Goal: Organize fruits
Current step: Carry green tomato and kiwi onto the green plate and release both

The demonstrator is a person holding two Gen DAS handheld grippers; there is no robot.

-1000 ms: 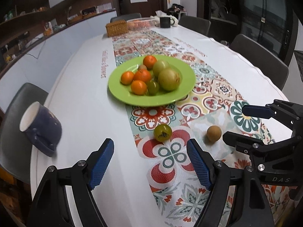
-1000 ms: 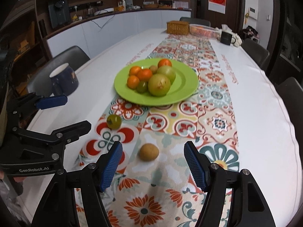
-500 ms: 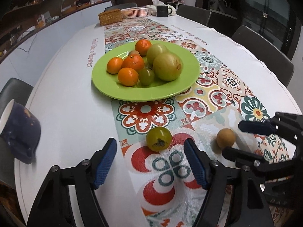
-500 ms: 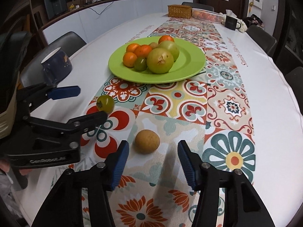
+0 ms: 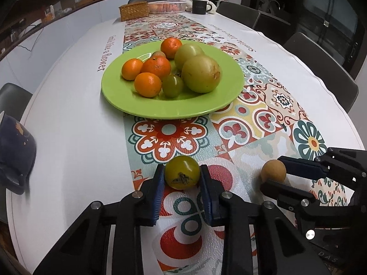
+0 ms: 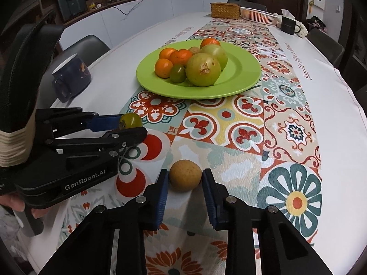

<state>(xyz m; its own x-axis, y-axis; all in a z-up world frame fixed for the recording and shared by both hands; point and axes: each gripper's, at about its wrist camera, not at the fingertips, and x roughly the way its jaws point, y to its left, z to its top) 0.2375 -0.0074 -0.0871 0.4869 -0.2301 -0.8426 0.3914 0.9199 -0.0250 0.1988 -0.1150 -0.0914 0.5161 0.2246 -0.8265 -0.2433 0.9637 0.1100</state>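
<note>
A green plate [image 5: 128, 105] [image 6: 240, 78] holds several oranges, two large green fruits and small green ones. My left gripper [image 5: 182, 178] [image 6: 132, 126] is shut on a small green tomato [image 5: 182, 171] [image 6: 130, 120] that rests on the patterned runner. My right gripper [image 6: 185, 180] [image 5: 274, 176] is shut on a small brown round fruit [image 6: 185, 175] [image 5: 274, 170], also on the runner, to the right of the tomato. Both fruits lie in front of the plate.
A dark blue mug [image 5: 13, 151] [image 6: 72, 75] stands at the table's left edge. A wicker box [image 5: 134, 10], a pink basket [image 5: 166, 6] and a black mug [image 5: 199, 6] stand at the far end. Chairs surround the table [image 5: 68, 114].
Both grippers moved forward and down to the table. Their fingers closed, the left around the green tomato and the right around the brown fruit.
</note>
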